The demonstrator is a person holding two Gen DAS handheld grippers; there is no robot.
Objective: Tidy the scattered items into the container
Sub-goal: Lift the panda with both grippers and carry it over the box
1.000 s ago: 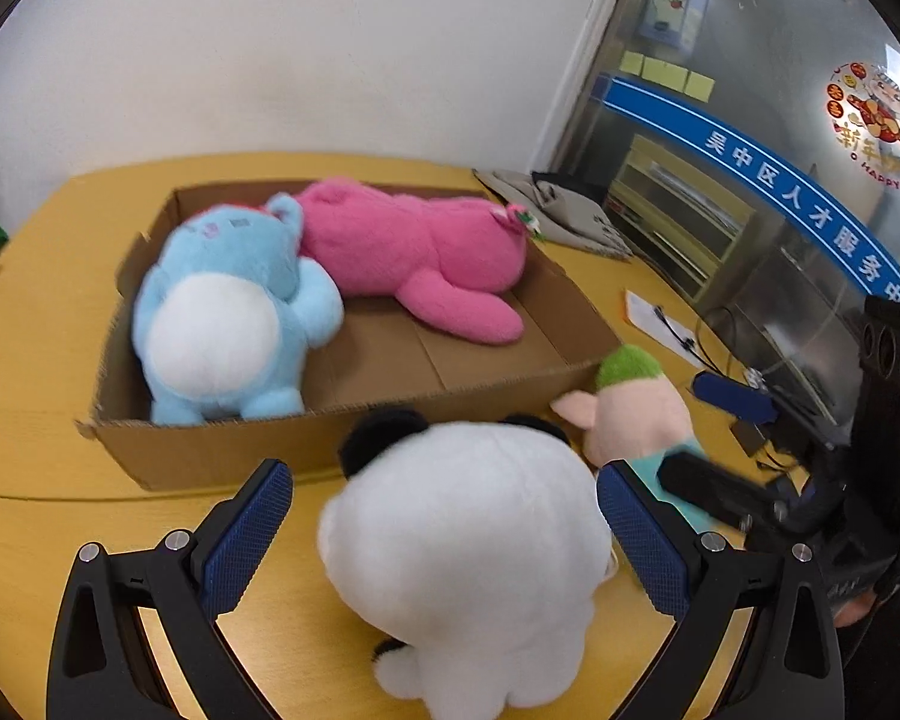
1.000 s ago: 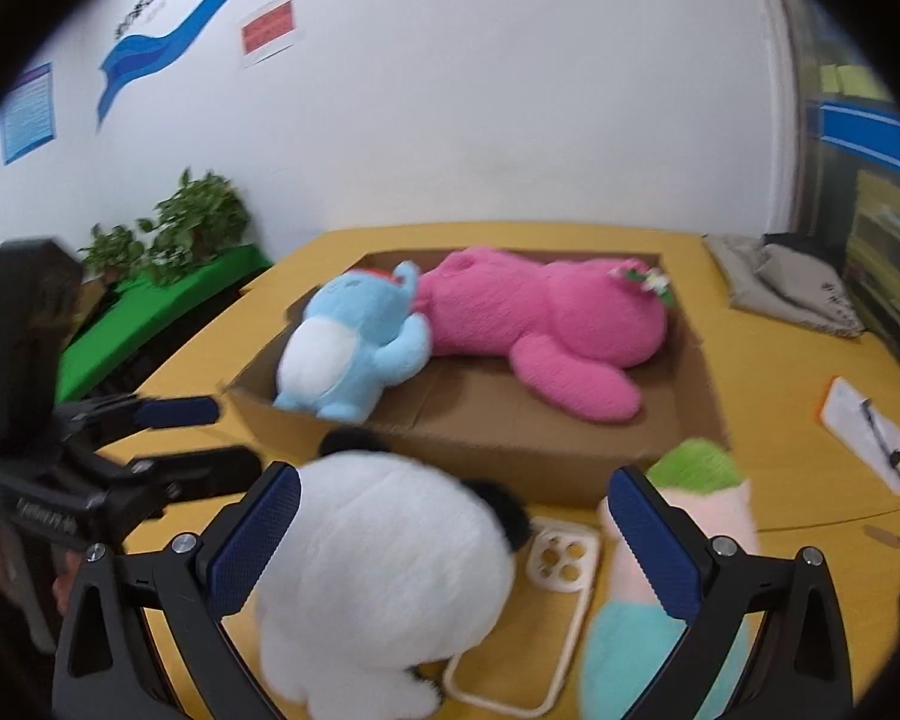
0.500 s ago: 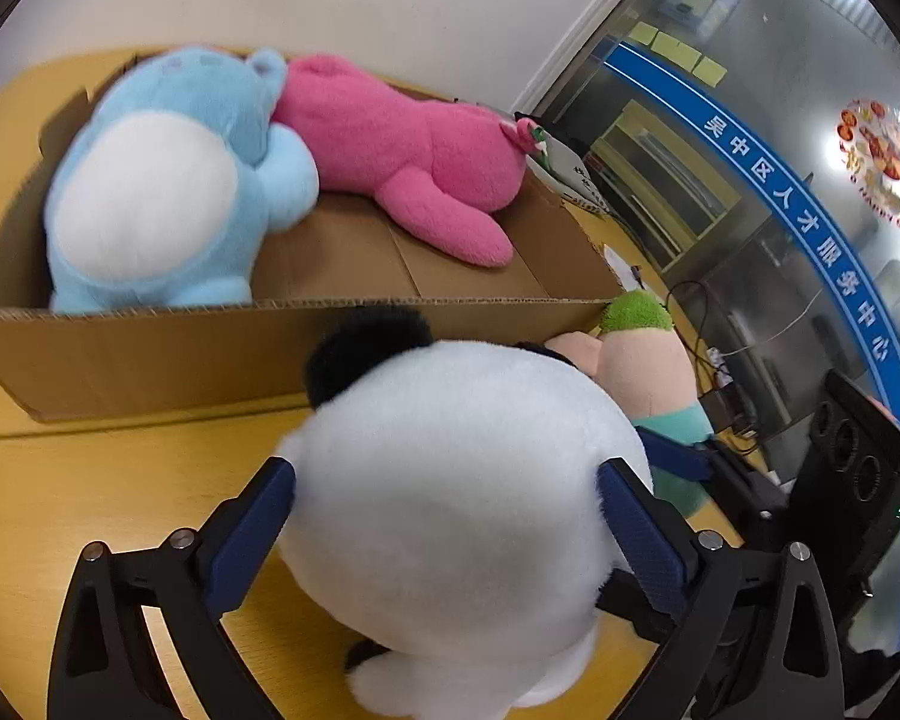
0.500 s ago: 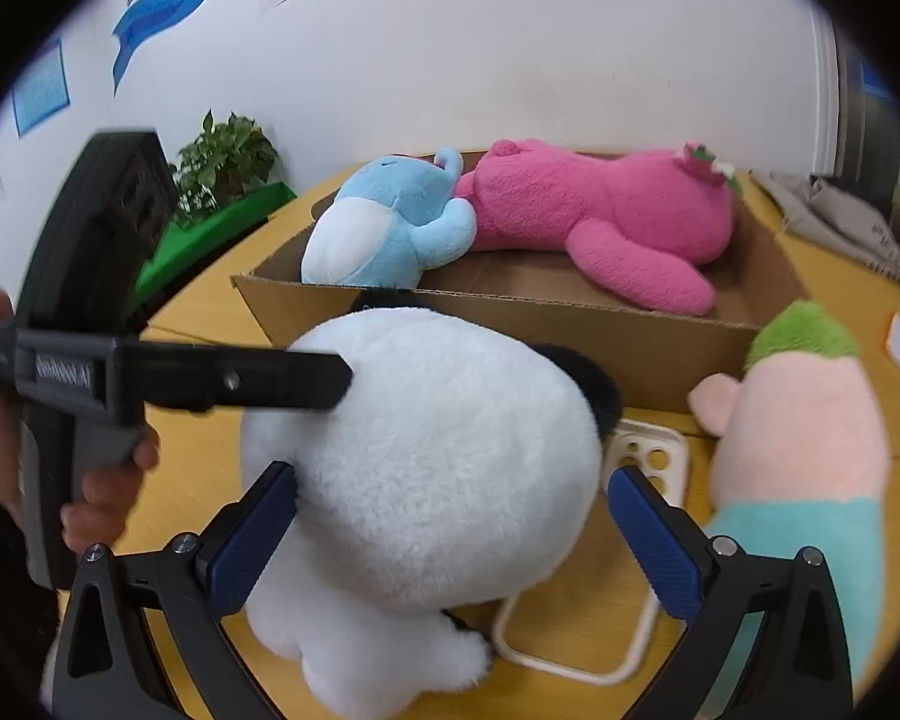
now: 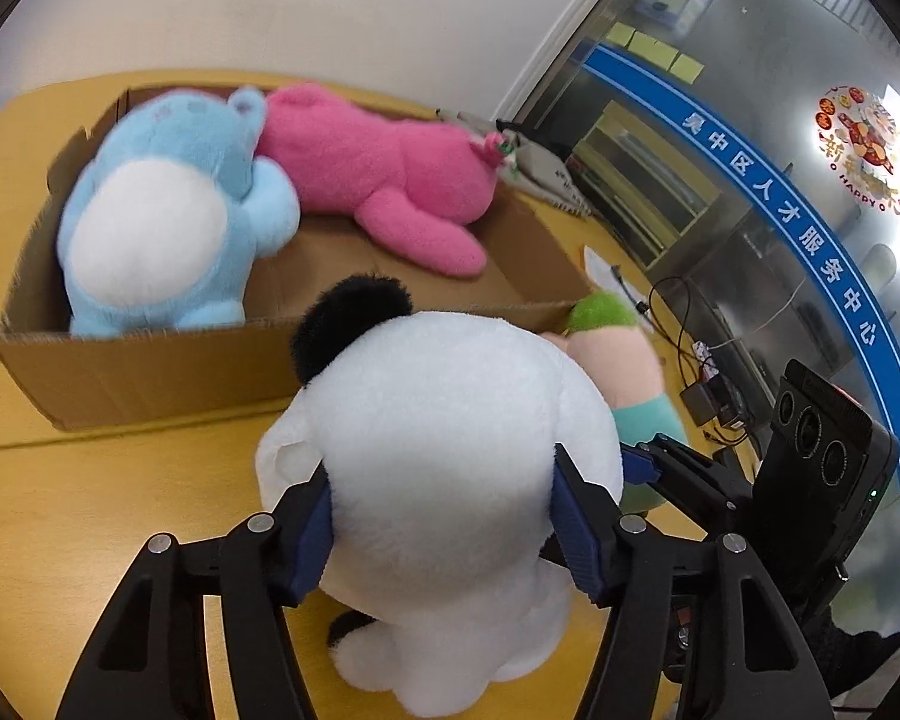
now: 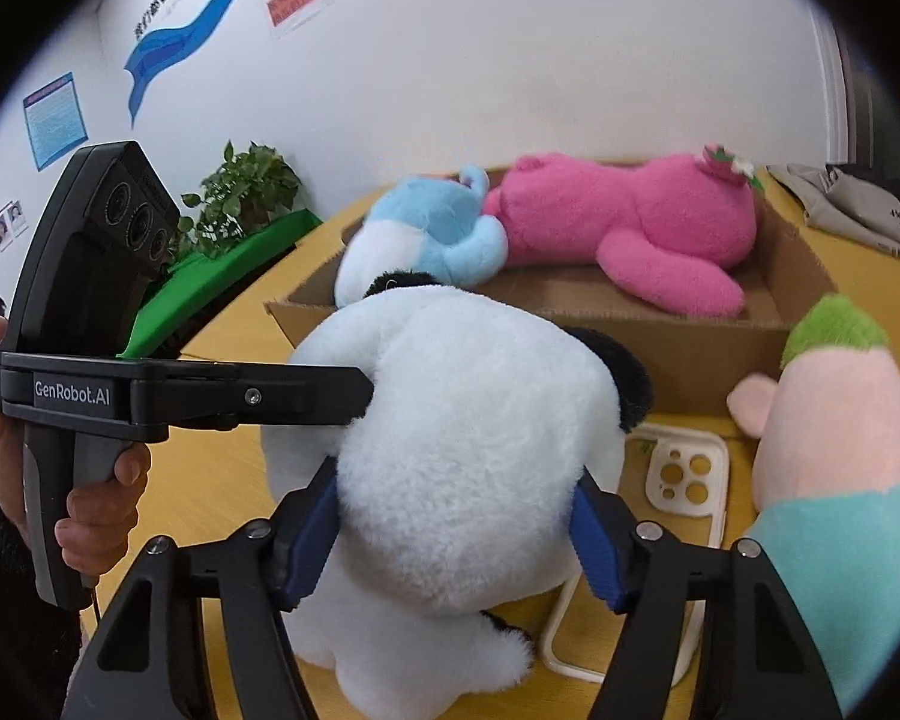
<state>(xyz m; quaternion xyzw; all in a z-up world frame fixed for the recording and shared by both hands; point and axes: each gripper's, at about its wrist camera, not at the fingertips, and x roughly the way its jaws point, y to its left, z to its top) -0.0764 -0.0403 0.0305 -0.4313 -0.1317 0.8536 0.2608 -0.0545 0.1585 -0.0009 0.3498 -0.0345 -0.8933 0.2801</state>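
Observation:
A white plush panda with black ears sits on the yellow table in front of a cardboard box. My left gripper is shut on the panda, its blue pads pressed into both sides. My right gripper is shut on the same panda from the other side. The box holds a blue plush and a pink plush. A pink plush with green hair stands to the right of the panda, outside the box.
A white phone case lies on the table between the panda and the green-haired plush. A grey cloth lies beyond the box. Cables and a charger lie at the table's right. A potted plant stands to the left.
Both grippers have closed from wide open onto the white panda, squeezing its sides. Both cameras have moved in closer to it.

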